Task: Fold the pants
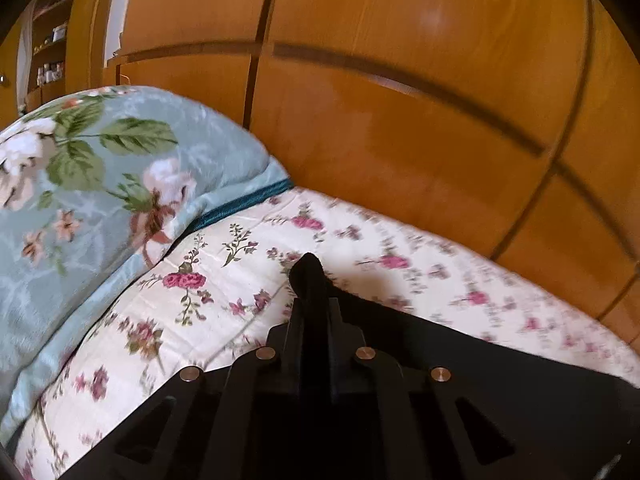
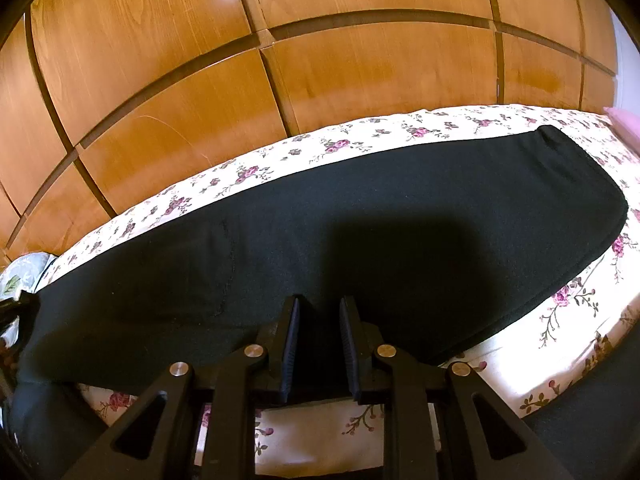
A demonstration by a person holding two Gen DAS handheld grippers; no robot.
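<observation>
Clamped tight, the left gripper (image 1: 310,280) pinches a black tuft of the pants (image 2: 320,220), apparently an end corner, raised a little off the floral bedsheet (image 1: 224,280), with a blue flowered blanket (image 1: 88,184) heaped just to its left. Across the bed the pants lie flat and long, parallel to the wooden wardrobe (image 2: 200,80) behind. The right gripper (image 2: 318,344) hovers at their near edge with its jaws partly apart, nothing visibly pressed between the pads. To fold well, the left end should probably travel rightward, low and level, meeting the far end squarely, while the right gripper steadies the cloth so no crease bunches midway.
</observation>
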